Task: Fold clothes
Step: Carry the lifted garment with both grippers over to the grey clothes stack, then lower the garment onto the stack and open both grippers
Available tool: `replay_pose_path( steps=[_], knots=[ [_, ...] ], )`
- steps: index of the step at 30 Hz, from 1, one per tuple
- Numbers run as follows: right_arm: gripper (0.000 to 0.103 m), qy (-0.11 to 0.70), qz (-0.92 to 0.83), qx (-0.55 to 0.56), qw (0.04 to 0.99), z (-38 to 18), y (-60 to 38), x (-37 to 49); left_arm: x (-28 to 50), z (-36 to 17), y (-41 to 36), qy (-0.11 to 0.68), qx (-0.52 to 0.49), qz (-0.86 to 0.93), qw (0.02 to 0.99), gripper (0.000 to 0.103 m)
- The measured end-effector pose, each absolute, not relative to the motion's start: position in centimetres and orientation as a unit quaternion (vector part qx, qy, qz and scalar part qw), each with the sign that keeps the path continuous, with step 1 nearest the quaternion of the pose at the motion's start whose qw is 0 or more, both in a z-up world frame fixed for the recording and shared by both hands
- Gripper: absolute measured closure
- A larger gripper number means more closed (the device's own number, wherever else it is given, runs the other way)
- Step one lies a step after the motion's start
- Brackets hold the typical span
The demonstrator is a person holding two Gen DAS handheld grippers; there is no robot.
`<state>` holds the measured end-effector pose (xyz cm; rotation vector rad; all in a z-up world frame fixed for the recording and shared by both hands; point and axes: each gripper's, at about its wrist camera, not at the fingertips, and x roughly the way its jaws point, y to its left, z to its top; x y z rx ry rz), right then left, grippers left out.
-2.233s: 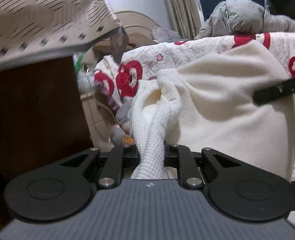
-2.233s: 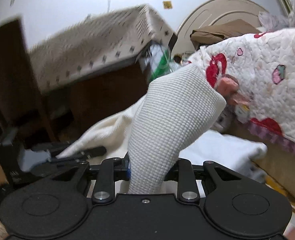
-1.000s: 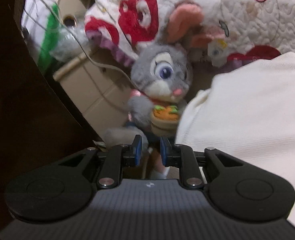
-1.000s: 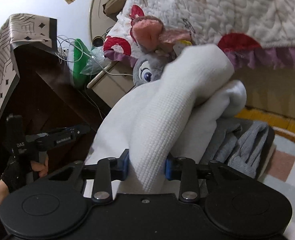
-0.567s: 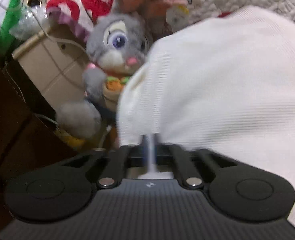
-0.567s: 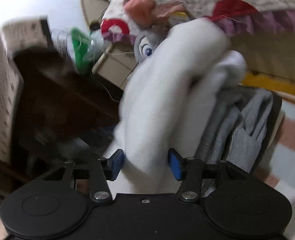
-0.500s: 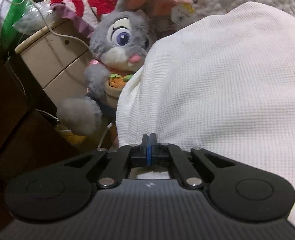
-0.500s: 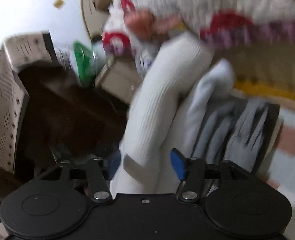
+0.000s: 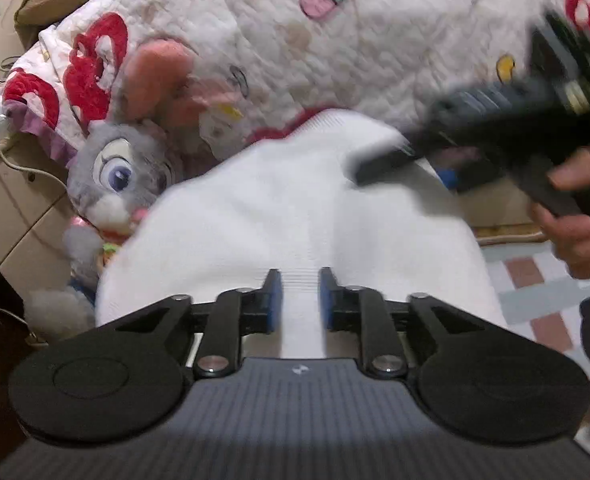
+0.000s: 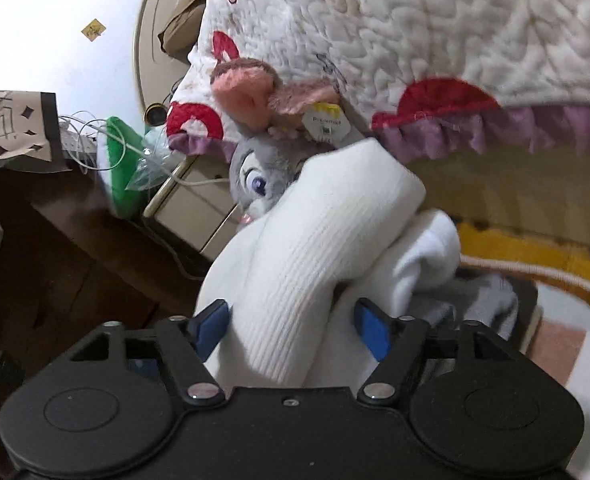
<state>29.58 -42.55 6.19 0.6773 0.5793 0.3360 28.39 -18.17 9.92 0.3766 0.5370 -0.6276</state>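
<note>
A white ribbed garment (image 9: 295, 208) lies bunched in front of both cameras. My left gripper (image 9: 299, 296) has its blue pads closed in on a strip of this cloth, which fills the narrow gap between them. My right gripper (image 10: 291, 312) stands wide open, and a thick roll of the garment (image 10: 335, 216) runs loosely between its pads without being pinched. In the left wrist view the right gripper (image 9: 495, 120) appears blurred at the upper right, held by a hand (image 9: 575, 220), its tip at the garment's far edge. Grey clothes (image 10: 475, 304) lie under the white garment.
A grey plush rabbit (image 9: 115, 172) with pink ears sits just behind the garment, against the bed's quilt (image 9: 335, 40) with red hearts. Dark wooden furniture (image 10: 55, 260) stands to the left. A checked rug (image 9: 535, 276) covers the floor on the right.
The garment came down from in front of the bed onto the grey clothes. My right gripper opened and let it go. My left gripper, shut empty half a second ago, now has cloth between its pads.
</note>
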Motion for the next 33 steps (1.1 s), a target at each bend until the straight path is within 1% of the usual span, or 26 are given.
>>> replay_pose_path(
  steps=[1, 2, 3, 4, 5, 6, 7, 9, 10, 11, 12, 13, 14, 16, 17, 18, 19, 20, 21, 22, 25, 29, 30, 33],
  knots=[
    [0.020, 0.283, 0.147, 0.290, 0.902, 6.4, -42.0, 30.1, 28.1, 9.6, -19.0, 0.268, 0.183, -0.320, 0.890, 0.101],
    [0.020, 0.288, 0.133, 0.252, 0.914, 6.6, -41.4, 30.5, 27.7, 9.2, -19.3, 0.273, 0.171, -0.332, 0.887, 0.103],
    [0.019, 0.283, 0.126, 0.236, 0.921, 6.8, -41.2, 30.8, 27.4, 8.9, -19.2, 0.275, 0.162, -0.336, 0.886, 0.103],
    [0.026, 0.276, 0.120, 0.223, 0.927, 6.9, -41.1, 31.1, 27.1, 8.7, -19.2, 0.278, 0.153, -0.339, 0.886, 0.103],
    [0.037, 0.260, 0.121, 0.227, 0.931, 7.2, -41.5, 31.0, 26.8, 8.4, -19.1, 0.281, 0.144, -0.342, 0.885, 0.103],
    [0.063, 0.242, 0.121, 0.235, 0.934, 7.6, -42.1, 30.9, 26.6, 8.4, -19.2, 0.281, 0.144, -0.343, 0.885, 0.103],
    [0.070, 0.224, 0.120, 0.243, 0.936, 8.0, -42.7, 30.7, 26.5, 8.5, -19.0, 0.278, 0.145, -0.342, 0.886, 0.103],
    [0.072, 0.208, 0.106, 0.215, 0.948, 8.4, -42.6, 30.4, 26.1, 8.7, -18.4, 0.263, 0.153, -0.336, 0.891, 0.103],
    [0.072, 0.216, 0.089, 0.180, 0.956, 8.2, -42.1, 30.6, 26.0, 8.6, -18.2, 0.258, 0.159, -0.334, 0.892, 0.103],
    [0.071, 0.226, 0.070, 0.143, 0.961, 8.0, -41.5, 30.7, 25.7, 8.6, -17.9, 0.254, 0.158, -0.333, 0.894, 0.100],
    [0.061, 0.232, 0.052, 0.121, 0.964, 7.7, -41.2, 30.8, 26.1, 8.6, -17.8, 0.253, 0.156, -0.333, 0.895, 0.099],
    [0.045, 0.230, 0.036, 0.119, 0.965, 7.5, -41.3, 30.8, 26.0, 8.8, -17.3, 0.251, 0.152, -0.329, 0.898, 0.099],
    [0.040, 0.227, 0.020, 0.120, 0.966, 7.3, -41.5, 30.7, 25.8, 9.0, -16.9, 0.249, 0.149, -0.324, 0.901, 0.098],
    [0.039, 0.212, 0.009, 0.128, 0.969, 7.5, -42.0, 29.8, 25.1, 9.4, -15.7, 0.229, 0.156, -0.280, 0.919, 0.086],
    [0.039, 0.205, 0.003, 0.127, 0.970, 7.6, -42.1, 29.3, 24.7, 9.5, -15.0, 0.218, 0.159, -0.256, 0.928, 0.066],
    [0.039, 0.193, -0.002, 0.122, 0.973, 7.8, -42.0, 28.7, 24.7, 9.4, -14.3, 0.215, 0.157, -0.239, 0.934, 0.056],
    [0.039, 0.181, -0.008, 0.117, 0.976, 8.0, -41.8, 28.0, 24.6, 9.3, -13.6, 0.212, 0.155, -0.223, 0.939, 0.057],
    [0.042, 0.168, -0.014, 0.112, 0.979, 8.2, -41.7, 27.3, 24.9, 9.0, -12.9, 0.230, 0.144, -0.225, 0.936, 0.058],
    [0.046, 0.156, -0.015, 0.103, 0.982, 8.1, -41.3, 26.8, 25.0, 8.6, -12.1, 0.247, 0.126, -0.231, 0.933, 0.059],
    [0.047, 0.144, -0.016, 0.093, 0.985, 8.0, -41.0, 26.4, 24.9, 8.3, -11.6, 0.252, 0.112, -0.230, 0.933, 0.059],
    [0.048, 0.172, -0.030, 0.047, 0.984, 6.6, -41.0, 27.4, 24.4, 8.0, -10.7, 0.261, 0.097, -0.224, 0.934, 0.059],
    [0.050, 0.168, -0.082, 0.113, 0.976, 6.5, -44.1, 27.2, 23.2, 7.8, -10.8, 0.264, 0.108, -0.208, 0.936, 0.059],
    [0.054, 0.166, -0.101, 0.121, 0.973, 6.4, -44.7, 27.1, 22.9, 7.6, -10.8, 0.264, 0.109, -0.202, 0.937, 0.059],
    [0.054, 0.181, -0.149, 0.147, 0.961, 5.2, -46.7, 25.6, 21.9, 7.3, -10.8, 0.265, 0.113, -0.183, 0.940, 0.059]
  ],
)
